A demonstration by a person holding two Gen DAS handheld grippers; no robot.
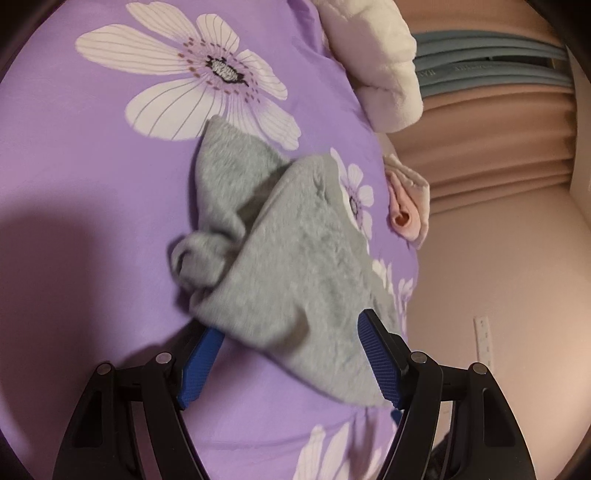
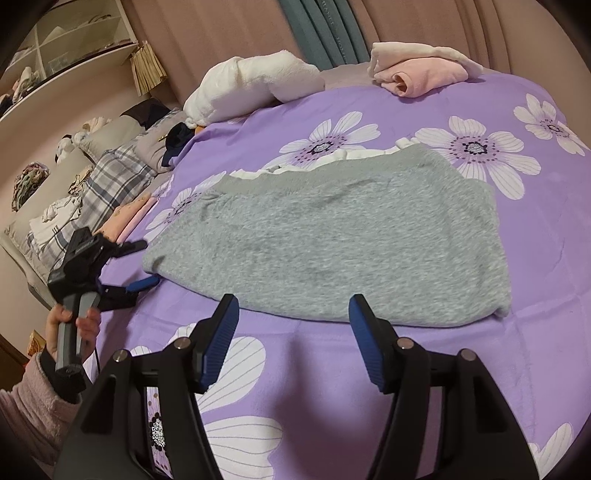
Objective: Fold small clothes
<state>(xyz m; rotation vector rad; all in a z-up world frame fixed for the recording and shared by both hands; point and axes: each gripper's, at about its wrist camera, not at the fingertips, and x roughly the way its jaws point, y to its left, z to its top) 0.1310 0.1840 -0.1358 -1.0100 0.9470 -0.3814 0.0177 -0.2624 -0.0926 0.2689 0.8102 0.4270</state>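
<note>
Both grippers, left gripper [image 1: 291, 354] and right gripper [image 2: 293, 339], stood open, gripping nothing; the gray garment [image 2: 325, 236] lay mid-frame on the bed [image 2: 535, 240]. Grabbing bedsheet underneath could spoil my fold.

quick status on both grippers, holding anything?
Left gripper: jaws open, straddling the grey garment's edge, not clamped.
Right gripper: jaws open, empty, just short of the garment's near edge.

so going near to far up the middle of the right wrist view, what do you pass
right gripper with open jaws → grey garment → white frilly cloth peeking out behind it → white fluffy bundle → teal curtain
</note>
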